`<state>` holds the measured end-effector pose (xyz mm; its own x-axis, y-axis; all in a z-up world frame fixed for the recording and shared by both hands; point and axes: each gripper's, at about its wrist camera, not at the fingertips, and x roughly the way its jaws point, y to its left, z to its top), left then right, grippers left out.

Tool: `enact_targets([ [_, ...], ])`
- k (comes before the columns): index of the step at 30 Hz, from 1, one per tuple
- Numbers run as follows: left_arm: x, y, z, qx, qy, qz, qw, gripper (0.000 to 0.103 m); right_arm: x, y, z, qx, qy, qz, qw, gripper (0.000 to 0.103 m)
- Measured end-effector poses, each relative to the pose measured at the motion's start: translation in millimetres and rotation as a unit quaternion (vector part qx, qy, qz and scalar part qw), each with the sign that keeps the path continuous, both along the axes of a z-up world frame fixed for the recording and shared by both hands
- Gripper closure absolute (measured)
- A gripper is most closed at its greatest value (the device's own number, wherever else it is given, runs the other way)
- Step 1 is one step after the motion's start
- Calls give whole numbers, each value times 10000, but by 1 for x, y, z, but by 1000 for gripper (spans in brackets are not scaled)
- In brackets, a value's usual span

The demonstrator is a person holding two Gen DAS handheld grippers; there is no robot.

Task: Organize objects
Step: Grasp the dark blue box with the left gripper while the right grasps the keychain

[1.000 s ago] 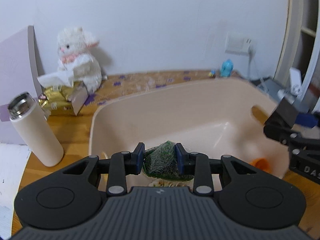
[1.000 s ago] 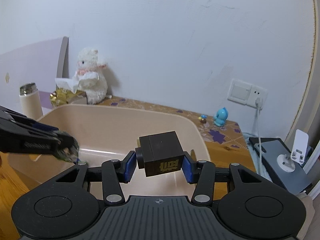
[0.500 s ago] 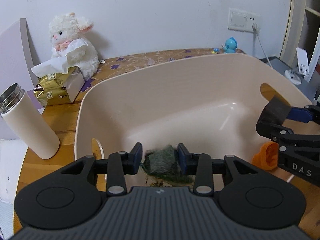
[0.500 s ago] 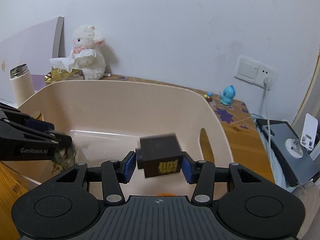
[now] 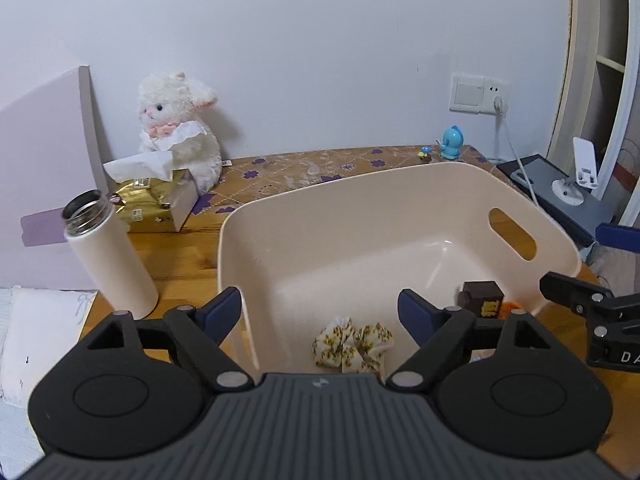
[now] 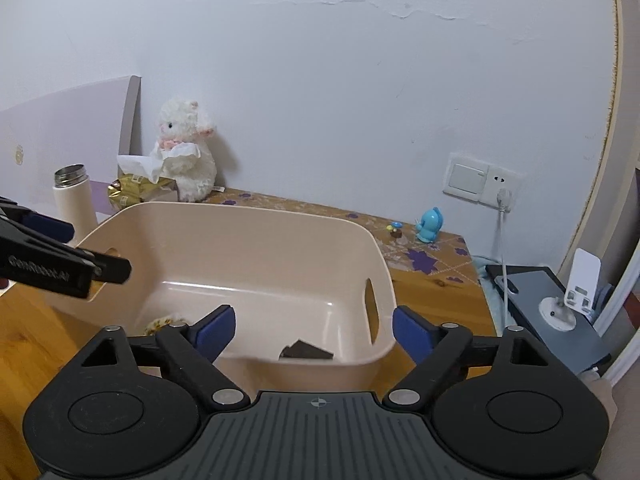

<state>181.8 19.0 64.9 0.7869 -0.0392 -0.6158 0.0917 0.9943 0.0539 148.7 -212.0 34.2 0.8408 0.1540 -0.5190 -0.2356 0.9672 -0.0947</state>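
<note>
A beige plastic bin (image 5: 400, 184) stands on the wooden table. On its floor lie a floral cloth scrunchie (image 5: 352, 344) and a dark brown box (image 5: 482, 302) with gold print, next to a bit of something orange (image 5: 510, 307). My left gripper (image 5: 320, 314) is open and empty above the bin's near edge. My right gripper (image 6: 314, 330) is also open and empty, just above the bin (image 6: 248, 210), with the brown box (image 6: 306, 350) right below its fingers. The scrunchie (image 6: 160, 324) peeks out at the left. Each gripper shows at the edge of the other's view.
A white bottle (image 5: 108, 256) without a lid stands left of the bin. Behind it are a gold tissue box (image 5: 156, 200) and a white plush toy (image 5: 176, 128). A blue figurine (image 5: 452, 148) sits by the wall socket. A grey device with a white stand (image 6: 560, 300) lies at the right.
Both grippers have opened and pulled up and back from the bin. The right one let go of the brown box, the left one its green bundle; box and scrunchie now lie in the bin.
</note>
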Motion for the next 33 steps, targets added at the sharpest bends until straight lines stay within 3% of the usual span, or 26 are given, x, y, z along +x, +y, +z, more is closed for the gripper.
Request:
enact_targets([
  [14, -64, 15, -26, -74, 358, -5, 9993, 11, -42, -5, -19, -228, 277, 75, 9993, 7],
  [33, -44, 7, -97, -160, 946, 72, 9954, 11, -19, -8, -92, -27, 1157, -132, 9932, 7],
])
